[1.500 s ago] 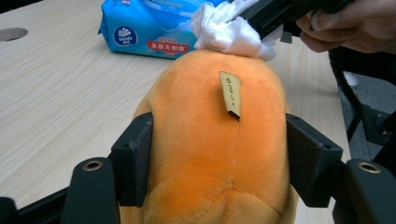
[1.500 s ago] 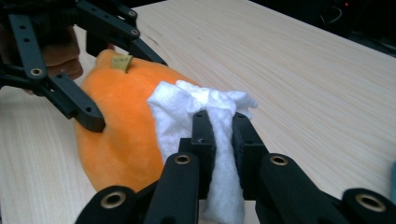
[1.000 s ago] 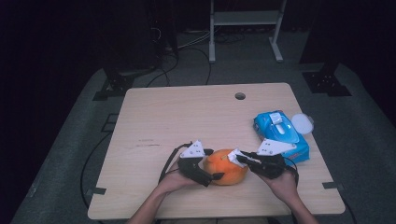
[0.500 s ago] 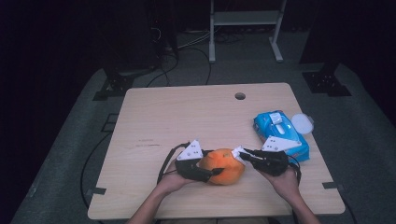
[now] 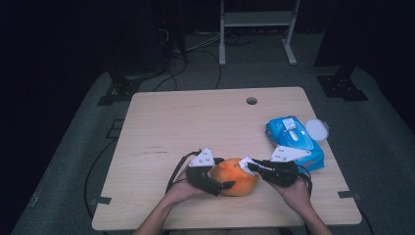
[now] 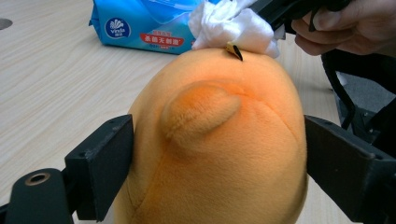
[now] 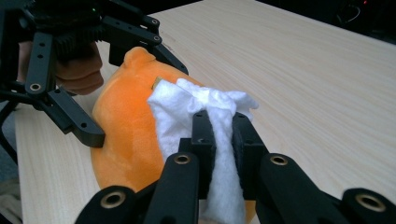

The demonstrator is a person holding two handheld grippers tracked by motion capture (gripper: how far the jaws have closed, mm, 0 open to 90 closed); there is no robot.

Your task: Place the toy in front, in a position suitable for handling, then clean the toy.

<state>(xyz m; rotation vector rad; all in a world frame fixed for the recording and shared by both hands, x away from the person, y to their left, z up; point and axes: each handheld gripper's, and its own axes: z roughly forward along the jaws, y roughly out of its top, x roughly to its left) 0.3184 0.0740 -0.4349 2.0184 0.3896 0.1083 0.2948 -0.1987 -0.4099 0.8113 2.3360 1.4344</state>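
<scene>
Orange plush (image 5: 236,176) at near table (image 5: 195,122) edge, centre; rounded, fuzzy, 1 small nub on side. Left gripper (image 6: 215,163) jaws clamp its flanks. Right gripper (image 7: 219,140) jaws pinch white tissue (image 7: 196,116), pressed against plush top. Blue wipes pack (image 5: 293,142) just beyond.

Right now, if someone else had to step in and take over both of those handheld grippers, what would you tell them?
Left gripper: jaws clamped on either side of the orange plush toy, steadying it on the wooden table.
Right gripper: shut on a crumpled white wet wipe, pressed against the toy's top.
Blue wet-wipe pack lies at the table's right edge, a round white lid beside it.
Done: wipe taken, toy secured, wiping seemingly under way.
Left: probably finish wiping, then let go of toy and wipe.
</scene>
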